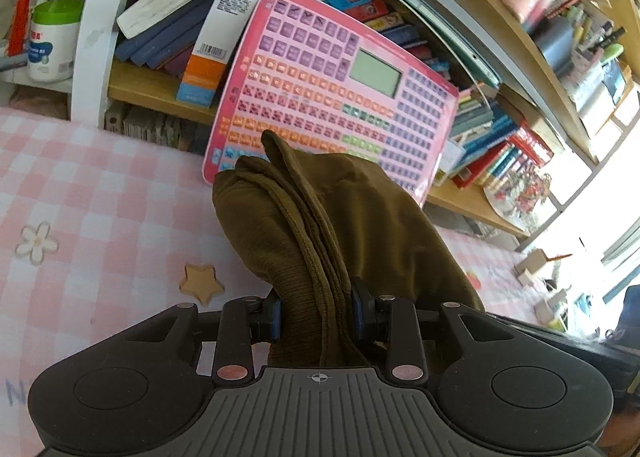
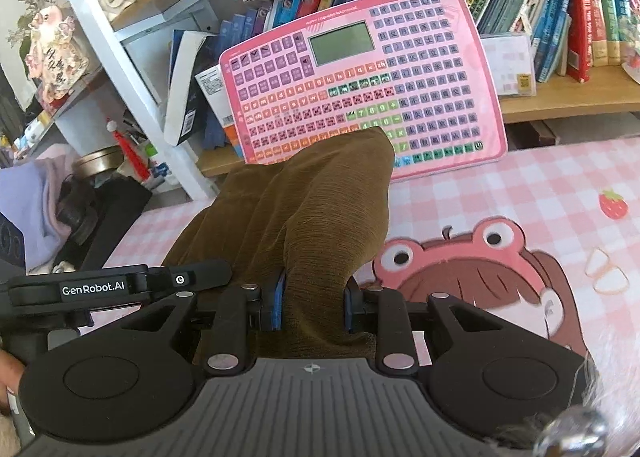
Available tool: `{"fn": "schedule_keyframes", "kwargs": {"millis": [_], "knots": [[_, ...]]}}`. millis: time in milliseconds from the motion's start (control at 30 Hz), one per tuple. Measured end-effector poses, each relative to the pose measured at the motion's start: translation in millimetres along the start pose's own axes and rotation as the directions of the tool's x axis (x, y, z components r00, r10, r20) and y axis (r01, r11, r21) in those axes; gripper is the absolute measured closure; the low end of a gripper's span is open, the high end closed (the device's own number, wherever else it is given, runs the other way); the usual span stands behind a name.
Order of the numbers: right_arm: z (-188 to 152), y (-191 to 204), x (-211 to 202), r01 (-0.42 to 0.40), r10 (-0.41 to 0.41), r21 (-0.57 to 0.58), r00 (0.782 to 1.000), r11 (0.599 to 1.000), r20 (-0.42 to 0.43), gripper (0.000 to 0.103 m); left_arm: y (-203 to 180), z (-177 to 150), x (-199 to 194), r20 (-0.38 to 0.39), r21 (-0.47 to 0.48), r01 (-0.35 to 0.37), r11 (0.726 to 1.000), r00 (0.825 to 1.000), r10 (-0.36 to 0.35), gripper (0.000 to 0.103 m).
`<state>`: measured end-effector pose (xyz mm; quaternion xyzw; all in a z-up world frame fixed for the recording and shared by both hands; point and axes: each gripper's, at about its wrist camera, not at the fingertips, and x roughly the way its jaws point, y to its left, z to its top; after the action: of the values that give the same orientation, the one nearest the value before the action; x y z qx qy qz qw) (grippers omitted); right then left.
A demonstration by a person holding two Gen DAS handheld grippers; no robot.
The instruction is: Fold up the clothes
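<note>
Both tools, left (image 1: 316,317) and right (image 2: 312,307), clamp olive garment (image 1: 340,217); only right view shows frog print (image 2: 460,257)

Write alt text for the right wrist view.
The right gripper has its jaws shut on a bunched olive-brown ribbed garment, above a pink checked cartoon table mat. A pink toy learning keyboard leans against crowded bookshelves behind.

My left gripper (image 1: 316,317): matt black plastic, ribbed grey base, blue rubbery pads (image 1: 275,317). Right gripper (image 2: 313,311) same. Olive garment (image 2: 304,209): soft ribbed knit, matt (stitched hem visible left view). Pink checked tablecloth (image 1: 100,197) smooth, printed. Pink learning board (image 2: 360,85) glossy plastic. Shelf (image 2: 568,97) pale wood.
</note>
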<state>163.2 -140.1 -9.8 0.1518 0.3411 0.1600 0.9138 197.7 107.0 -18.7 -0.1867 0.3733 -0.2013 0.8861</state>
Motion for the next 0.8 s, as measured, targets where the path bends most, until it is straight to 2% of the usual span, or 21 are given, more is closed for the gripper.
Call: {"fn": "schedule_keyframes", "kwargs": {"millis": [67,200,333,400,533,700,800], "knots": [[1.6,-4.1,8.8,-0.013,0.013,0.0,1.0,1.0,0.011,0.078,6.5,1.4,5.8,0.004,-0.009,-0.001,1.0,1.0,0.001,0.073],[-7.5,-23.6,38.7,-0.028,0.036,0.088,0.995,0.996,-0.091,0.076,21.6,-8.1,23.7,-0.062,-0.023,-0.033,0.999,0.998,0.031,0.072],[-20.1,-49.2,47.3,-0.06,0.089,0.278,0.992,0.959,-0.094,0.07,26.4,-14.2,25.9,-0.067,-0.016,-0.042,0.999,0.997,0.041,0.068],[-21.0,-53.0,46.0,-0.054,0.088,0.317,0.992,0.947,-0.094,0.063,25.6,-14.5,23.4,-0.065,-0.02,-0.054,0.998,0.996,0.053,0.065],[-15.3,-45.1,34.1,0.001,0.031,0.291,0.994,0.957,-0.105,0.054,23.8,-15.3,18.3,-0.062,-0.03,-0.079,0.996,0.995,0.077,0.059],[-13.0,-29.4,1.4,0.095,-0.083,0.202,0.994,0.975,-0.069,0.042,9.1,-22.4,-8.9,0.003,0.023,-0.129,0.991,0.992,0.129,0.055],[-20.3,-20.1,-16.8,0.145,-0.141,0.137,0.989,0.98,-0.043,0.04,-3.9,-32.3,-25.8,0.038,0.057,-0.154,0.986,0.988,0.152,0.054]]}}
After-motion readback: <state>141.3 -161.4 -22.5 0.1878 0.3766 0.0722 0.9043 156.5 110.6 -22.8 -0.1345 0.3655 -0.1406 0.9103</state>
